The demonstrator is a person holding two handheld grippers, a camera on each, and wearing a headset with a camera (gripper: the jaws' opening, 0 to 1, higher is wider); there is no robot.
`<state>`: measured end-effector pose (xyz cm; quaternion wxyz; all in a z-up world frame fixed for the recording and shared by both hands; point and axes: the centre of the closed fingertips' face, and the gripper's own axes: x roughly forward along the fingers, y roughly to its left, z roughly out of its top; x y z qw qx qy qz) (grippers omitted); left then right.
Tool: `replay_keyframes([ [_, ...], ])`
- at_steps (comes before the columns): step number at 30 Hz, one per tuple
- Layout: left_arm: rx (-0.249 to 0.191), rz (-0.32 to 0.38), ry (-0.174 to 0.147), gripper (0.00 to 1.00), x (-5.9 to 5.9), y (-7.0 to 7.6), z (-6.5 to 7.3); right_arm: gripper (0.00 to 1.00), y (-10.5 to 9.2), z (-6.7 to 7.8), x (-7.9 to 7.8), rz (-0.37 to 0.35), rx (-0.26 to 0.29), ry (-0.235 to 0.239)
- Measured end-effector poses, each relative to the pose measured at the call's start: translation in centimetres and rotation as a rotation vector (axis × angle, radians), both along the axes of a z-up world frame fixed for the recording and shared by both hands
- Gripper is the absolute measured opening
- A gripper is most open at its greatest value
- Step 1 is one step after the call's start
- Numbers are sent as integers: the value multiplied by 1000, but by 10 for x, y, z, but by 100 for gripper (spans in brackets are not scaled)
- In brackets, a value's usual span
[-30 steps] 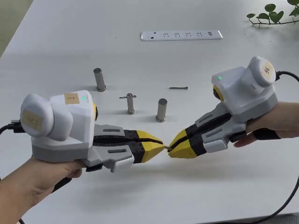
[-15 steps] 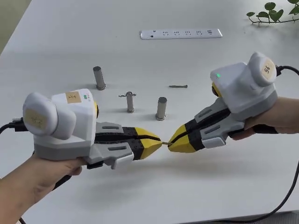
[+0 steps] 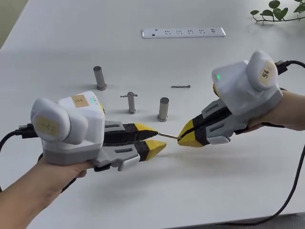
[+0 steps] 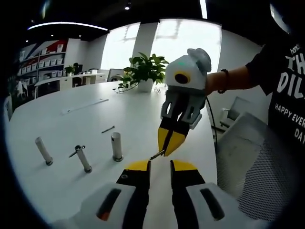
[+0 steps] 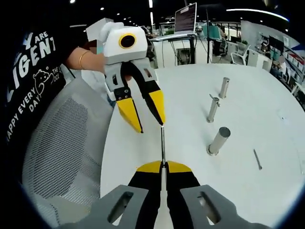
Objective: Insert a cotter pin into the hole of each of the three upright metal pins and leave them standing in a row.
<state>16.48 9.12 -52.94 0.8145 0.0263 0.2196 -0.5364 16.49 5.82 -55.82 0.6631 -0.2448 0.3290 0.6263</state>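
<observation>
Three upright metal pins stand in a row on the white table: the far-left pin (image 3: 99, 78), the middle pin (image 3: 131, 102) with a cotter pin through its top, and the near pin (image 3: 163, 109). My right gripper (image 3: 181, 139) is shut on a cotter pin (image 3: 169, 136), which points straight out of its jaws (image 5: 162, 143). My left gripper (image 3: 161, 138) faces it tip to tip, open, and the pin's free end sits by one of its fingertips (image 5: 161, 119). A loose cotter pin (image 3: 180, 87) lies flat beyond the near pin.
A white power strip (image 3: 183, 32) lies at the far side of the table, and a plant sprig (image 3: 276, 12) sits at the far right corner. Black cables trail from both grippers. Bare tabletop (image 3: 190, 191) lies under the grippers.
My left gripper has opened and let go of the cotter pin; it was shut at the meeting point before. The right gripper keeps the pin and has drawn back slightly to the right.
</observation>
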Motion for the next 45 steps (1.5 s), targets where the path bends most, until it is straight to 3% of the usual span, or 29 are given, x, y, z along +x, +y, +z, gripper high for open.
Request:
replay_keyframes([
  [8,17,95,-26,15,15,3,-8,0,-15,-5,20,-47,-67,-53],
  [14,68,177,-61,17,30,7,-17,0,-22,-8,35,-93,-100,-64],
  [22,81,251,-68,18,46,7,-24,0,-29,-9,53,-116,-145,-86],
  [26,97,259,-95,18,53,5,-26,0,-32,-10,61,-125,-165,-90],
  [36,124,297,-113,18,73,2,-34,0,-33,-13,75,-124,-191,-98],
  [45,167,276,-142,18,92,-14,-41,0,-33,-17,83,-123,-196,-91],
])
